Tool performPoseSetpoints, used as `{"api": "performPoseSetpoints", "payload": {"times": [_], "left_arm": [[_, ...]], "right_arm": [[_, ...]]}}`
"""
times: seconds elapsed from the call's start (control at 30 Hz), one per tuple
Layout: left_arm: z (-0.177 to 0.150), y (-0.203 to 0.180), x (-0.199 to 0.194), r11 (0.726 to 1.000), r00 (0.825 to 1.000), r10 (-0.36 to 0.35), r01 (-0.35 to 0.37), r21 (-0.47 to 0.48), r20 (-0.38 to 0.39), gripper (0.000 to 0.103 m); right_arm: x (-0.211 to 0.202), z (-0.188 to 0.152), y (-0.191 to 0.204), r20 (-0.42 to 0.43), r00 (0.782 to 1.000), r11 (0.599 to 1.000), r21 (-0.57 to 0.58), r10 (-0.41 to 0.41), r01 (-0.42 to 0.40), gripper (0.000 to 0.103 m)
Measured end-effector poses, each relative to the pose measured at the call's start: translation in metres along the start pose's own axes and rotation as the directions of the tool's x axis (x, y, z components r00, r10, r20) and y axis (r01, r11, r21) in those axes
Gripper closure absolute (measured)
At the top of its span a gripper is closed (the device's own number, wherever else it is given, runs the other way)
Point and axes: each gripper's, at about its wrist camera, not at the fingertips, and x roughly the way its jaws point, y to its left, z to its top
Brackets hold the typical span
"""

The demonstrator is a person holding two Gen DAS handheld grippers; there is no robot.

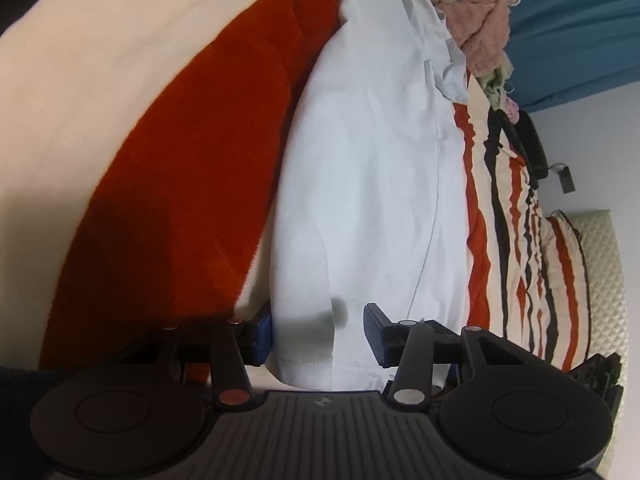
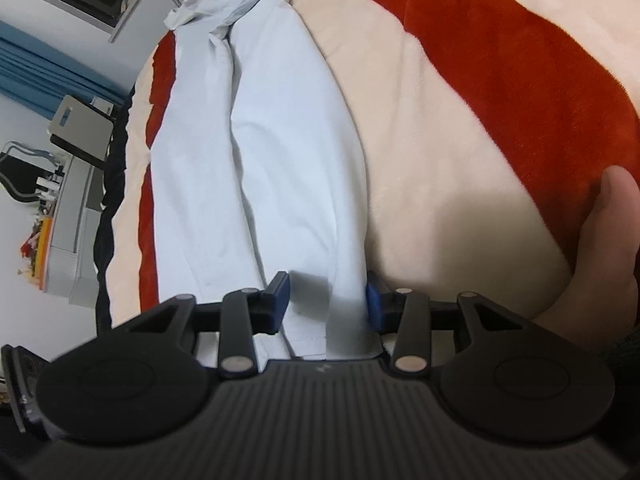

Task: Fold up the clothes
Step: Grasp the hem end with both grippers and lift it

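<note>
Both grippers at the hem of white trousers (image 1: 360, 200), bottom centre of each frame.
Left gripper (image 1: 318, 336) and right gripper (image 2: 328, 304) spread apart, straddling cloth unclenched on striped blanket (image 1: 160, 160), seemingly poised to pinch for folding.

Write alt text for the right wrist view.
The open right gripper straddles the near hem of a pale blue garment stretched lengthwise over a cream-and-red blanket. A hand shows at the right edge.

Bed under a cream-and-red striped blanket (image 1: 168, 152), pale blue garment (image 1: 372, 184) spread flat, clothes heap (image 1: 476, 20) behind
</note>
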Motion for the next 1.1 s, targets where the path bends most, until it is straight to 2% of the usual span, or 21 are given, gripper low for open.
{"api": "performPoseSetpoints", "payload": {"times": [0.03, 0.07, 0.1, 0.13, 0.23, 0.33, 0.5, 0.63, 0.7, 0.77, 0.93, 1.03, 1.1], "left_arm": [[-0.001, 0.0, -0.001, 1.0, 1.0, 0.007, -0.007, 0.005, 0.003, 0.068], [-0.002, 0.001, -0.003, 1.0, 1.0, 0.014, -0.014, 0.006, 0.005, 0.074], [-0.001, 0.004, -0.005, 1.0, 1.0, 0.013, -0.013, 0.001, 0.005, 0.084], [0.0, 0.008, -0.007, 1.0, 1.0, -0.001, 0.001, -0.011, 0.009, 0.089], [0.003, 0.008, -0.021, 0.997, 0.996, -0.067, 0.069, -0.034, 0.053, 0.093], [0.009, 0.001, -0.048, 0.986, 0.982, -0.148, 0.155, -0.055, 0.118, 0.094], [0.017, -0.032, -0.111, 0.964, 0.94, -0.259, 0.267, -0.008, 0.223, 0.095], [0.012, -0.061, -0.155, 0.944, 0.907, -0.329, 0.325, 0.059, 0.265, 0.096], [0.0, -0.071, -0.164, 0.943, 0.908, -0.331, 0.323, 0.076, 0.255, 0.096], [-0.015, -0.073, -0.173, 0.946, 0.915, -0.325, 0.316, 0.075, 0.239, 0.096], [-0.057, -0.053, -0.167, 0.959, 0.946, -0.28, 0.284, -0.001, 0.164, 0.096], [-0.058, -0.044, -0.151, 0.963, 0.958, -0.257, 0.265, -0.043, 0.129, 0.096], [-0.045, -0.042, -0.142, 0.965, 0.961, -0.246, 0.255, -0.064, 0.123, 0.096]], "right_arm": [[-0.001, 0.0, 0.001, -0.002, 1.0, 1.0, -0.007, -0.001, 0.001, 0.076], [-0.003, 0.0, 0.001, 0.001, 1.0, 1.0, -0.01, 0.002, -0.002, 0.09], [-0.006, -0.001, 0.0, 0.009, 1.0, 1.0, -0.008, 0.008, -0.008, 0.091], [-0.009, -0.002, -0.001, 0.018, 1.0, 1.0, -0.007, 0.013, -0.013, 0.093], [-0.023, -0.002, -0.005, 0.051, 0.997, 0.998, 0.016, 0.06, -0.061, 0.094], [-0.048, 0.005, -0.007, 0.104, 0.985, 0.988, 0.049, 0.139, -0.145, 0.094], [-0.102, 0.021, 0.005, 0.203, 0.943, 0.962, 0.02, 0.263, -0.273, 0.095], [-0.145, 0.028, 0.019, 0.252, 0.911, 0.944, -0.045, 0.327, -0.326, 0.095], [-0.16, 0.025, 0.018, 0.257, 0.905, 0.941, -0.063, 0.338, -0.333, 0.095], [-0.158, 0.02, 0.012, 0.245, 0.911, 0.943, -0.048, 0.332, -0.33, 0.095], [-0.153, 0.006, -0.003, 0.213, 0.924, 0.947, -0.009, 0.316, -0.322, 0.095], [-0.15, -0.002, -0.013, 0.194, 0.932, 0.949, 0.014, 0.308, -0.316, 0.095], [-0.148, -0.008, -0.019, 0.181, 0.936, 0.95, 0.029, 0.302, -0.312, 0.095]]}}
